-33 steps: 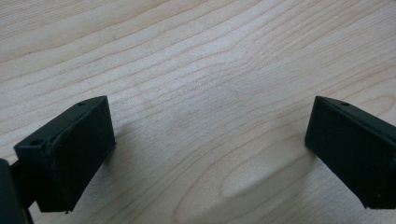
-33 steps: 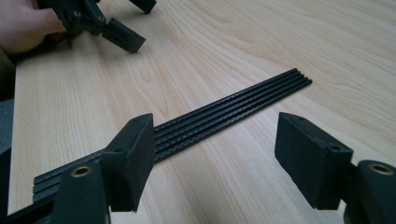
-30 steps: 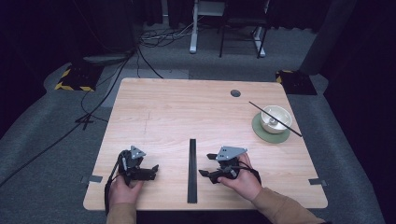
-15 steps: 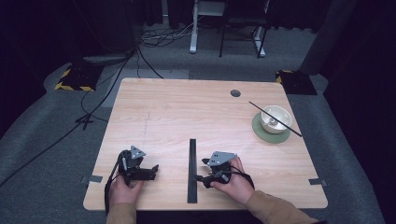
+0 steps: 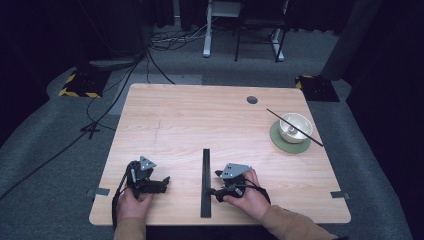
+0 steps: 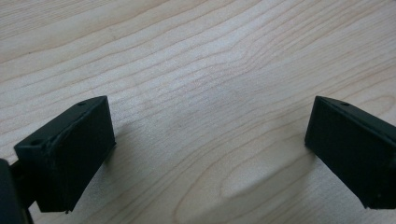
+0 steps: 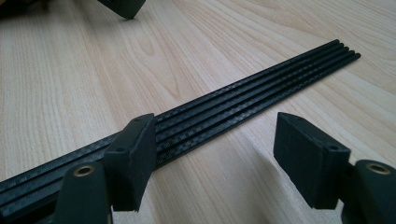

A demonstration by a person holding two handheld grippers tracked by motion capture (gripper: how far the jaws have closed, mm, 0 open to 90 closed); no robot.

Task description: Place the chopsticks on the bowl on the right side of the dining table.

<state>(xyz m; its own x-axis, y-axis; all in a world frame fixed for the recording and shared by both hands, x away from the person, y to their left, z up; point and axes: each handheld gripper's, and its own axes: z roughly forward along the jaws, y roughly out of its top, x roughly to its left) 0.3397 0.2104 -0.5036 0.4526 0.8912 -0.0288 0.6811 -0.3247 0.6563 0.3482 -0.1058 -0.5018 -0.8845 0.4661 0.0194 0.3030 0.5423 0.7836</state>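
- Pale wood across the whole worktop [image 5: 200,115], bare ahead of both pairs of jaws apart from what is listed below.
- Black and ribbed, lying flat on the wood: the strip [image 5: 205,182], seemingly four thin rods side by side. In the right gripper view [image 7: 243,88], runs slantwise past the tip of the left-hand jaw and away beyond it. Bare wood in front of the other jaw.
- Right gripper [image 5: 215,183], held in the person's hand. Now closer to the strip than a second ago, having drifted in from slightly farther off. Jaws spread wide, pinching nothing [image 7: 217,140], with one jaw tip just beside or over the strip's edge. Contact hard to tell.
- Judged from that shift: lining up for a pick of the strip, grasp not yet made. Still needed: straddling the strip with both jaws, then closing.
- Left gripper [image 5: 165,184], unmoved since a second ago, resting low on the worktop well apart from the strip. Jaws spread [image 6: 210,126], only wood grain between them.
- Far ahead of the right jaws and off to the side: green saucer [image 5: 278,143] with a white bowl [image 5: 295,125] on it.
- Thin dark stick [image 5: 312,139] laid across the bowl's rim, untouched.
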